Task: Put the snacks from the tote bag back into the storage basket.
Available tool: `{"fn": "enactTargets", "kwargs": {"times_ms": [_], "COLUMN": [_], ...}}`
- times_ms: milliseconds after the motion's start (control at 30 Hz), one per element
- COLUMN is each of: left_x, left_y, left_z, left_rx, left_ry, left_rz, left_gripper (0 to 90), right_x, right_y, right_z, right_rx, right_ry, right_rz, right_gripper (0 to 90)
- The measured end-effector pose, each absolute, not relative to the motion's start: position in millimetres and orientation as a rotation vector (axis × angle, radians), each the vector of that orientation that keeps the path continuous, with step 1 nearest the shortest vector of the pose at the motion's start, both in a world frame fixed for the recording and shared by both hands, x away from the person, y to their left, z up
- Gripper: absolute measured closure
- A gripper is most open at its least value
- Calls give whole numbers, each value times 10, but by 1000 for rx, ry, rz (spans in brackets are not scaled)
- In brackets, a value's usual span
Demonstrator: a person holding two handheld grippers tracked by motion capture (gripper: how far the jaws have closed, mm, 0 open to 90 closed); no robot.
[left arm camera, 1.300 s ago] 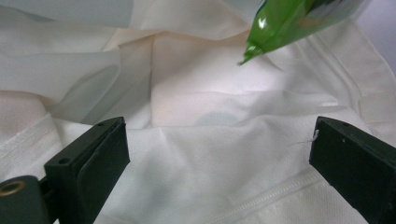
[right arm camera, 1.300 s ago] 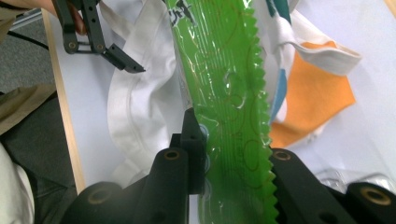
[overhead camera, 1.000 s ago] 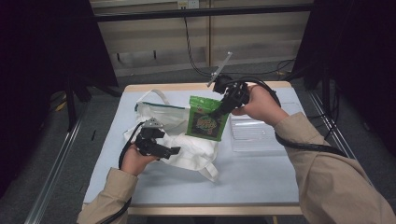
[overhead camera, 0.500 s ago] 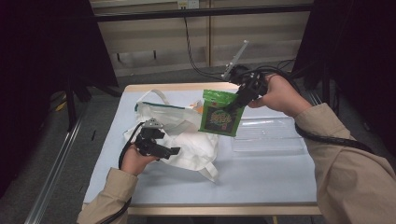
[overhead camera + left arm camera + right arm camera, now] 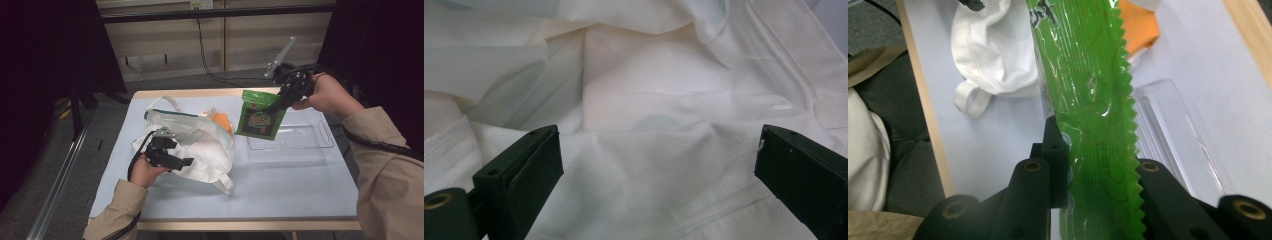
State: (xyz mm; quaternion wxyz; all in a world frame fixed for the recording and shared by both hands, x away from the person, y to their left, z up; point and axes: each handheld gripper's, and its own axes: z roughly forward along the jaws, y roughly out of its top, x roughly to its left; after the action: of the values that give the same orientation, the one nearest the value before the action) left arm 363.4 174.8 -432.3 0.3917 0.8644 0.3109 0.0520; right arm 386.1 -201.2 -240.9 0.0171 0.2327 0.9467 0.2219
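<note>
- a green snack packet point(image 5: 260, 119) is pinched by its top edge in the right gripper point(image 5: 283, 101), hung clear above the clear tray point(image 5: 320, 150), likely for unloading.
- the white bag point(image 5: 200, 145), at 9 o'clock of the tray, is steadied by the left gripper point(image 5: 172, 160), jaws spread wide, gripping nothing.

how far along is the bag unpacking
Done: the green packet is out of the white bag. In hand: the right gripper holds it above the clear tray; the left gripper rests open on the bag. Left: setting it down, then the orange item.

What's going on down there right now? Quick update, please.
Right gripper shut on green packet, held above clear tray. Left gripper open, jaws on white bag. Nothing between packet and tray.
</note>
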Motion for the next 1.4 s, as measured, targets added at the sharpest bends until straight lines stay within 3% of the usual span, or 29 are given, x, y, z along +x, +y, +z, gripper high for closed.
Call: {"fn": "enactTargets", "kwargs": {"times_ms": [567, 1267, 1400], "left_x": [3653, 3620, 3626], "left_y": [1693, 1706, 1706], "left_z": [-4357, -4339, -4358], "left_rx": [2201, 2232, 2225], "left_ry": [781, 779, 776], "left_rz": [124, 141, 136], "left_gripper": [43, 43, 43], "right_x": [3875, 3804, 3788], "right_y": [-2486, -2274, -2286], "right_z": [-2599, -3513, -3558], "right_rx": [639, 504, 531], "right_ry": [2908, 2961, 2955], "right_rz": [591, 537, 580], "right_gripper": [782, 770, 723]}}
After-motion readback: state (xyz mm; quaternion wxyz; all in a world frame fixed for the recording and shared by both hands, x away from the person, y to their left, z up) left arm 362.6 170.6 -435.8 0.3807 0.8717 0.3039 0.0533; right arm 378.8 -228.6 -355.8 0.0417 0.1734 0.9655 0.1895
